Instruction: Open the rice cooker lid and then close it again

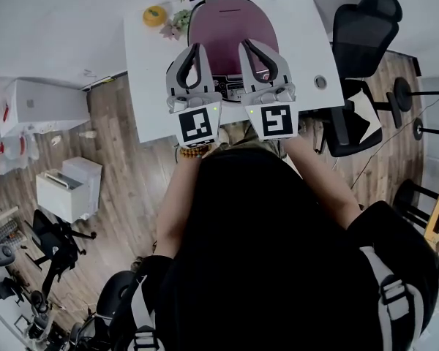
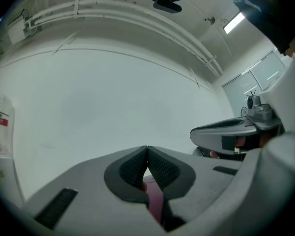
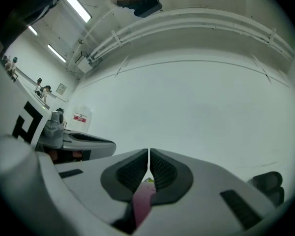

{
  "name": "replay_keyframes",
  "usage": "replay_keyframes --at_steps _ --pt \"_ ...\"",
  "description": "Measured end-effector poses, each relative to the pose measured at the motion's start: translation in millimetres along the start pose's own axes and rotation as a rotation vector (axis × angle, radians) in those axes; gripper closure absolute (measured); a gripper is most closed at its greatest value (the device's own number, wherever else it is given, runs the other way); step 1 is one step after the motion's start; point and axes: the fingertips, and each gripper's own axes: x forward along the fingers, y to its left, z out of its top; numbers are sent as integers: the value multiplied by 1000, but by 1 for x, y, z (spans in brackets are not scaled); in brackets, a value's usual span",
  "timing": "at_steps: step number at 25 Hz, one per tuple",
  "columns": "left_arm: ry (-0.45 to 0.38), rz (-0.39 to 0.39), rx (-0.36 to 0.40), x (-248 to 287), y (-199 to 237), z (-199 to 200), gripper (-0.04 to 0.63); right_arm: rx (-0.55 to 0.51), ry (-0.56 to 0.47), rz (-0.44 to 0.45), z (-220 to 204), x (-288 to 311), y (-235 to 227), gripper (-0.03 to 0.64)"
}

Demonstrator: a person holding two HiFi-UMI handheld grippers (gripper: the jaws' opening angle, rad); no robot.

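While the cooker point(image 1: 221, 28) sits lid-down at top centre, I've got left gripper point(image 1: 197, 48) and right gripper point(image 1: 247, 44) both clenched empty.

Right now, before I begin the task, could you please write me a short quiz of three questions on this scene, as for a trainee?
1. True or false: the left gripper and the right gripper both have their jaws together.
2. What colour is the lid of the rice cooker? A white, B dark purple, C green.
3. In the head view, which piece of furniture stands to the right of the white table?
Key: 1 true; 2 B; 3 the black office chair.
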Motion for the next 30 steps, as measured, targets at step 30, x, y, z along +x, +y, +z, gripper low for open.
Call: replay_keyframes --at_steps 30 --pt "92 9 -51 -2 5 -41 574 55 202 97 -57 -12 32 584"
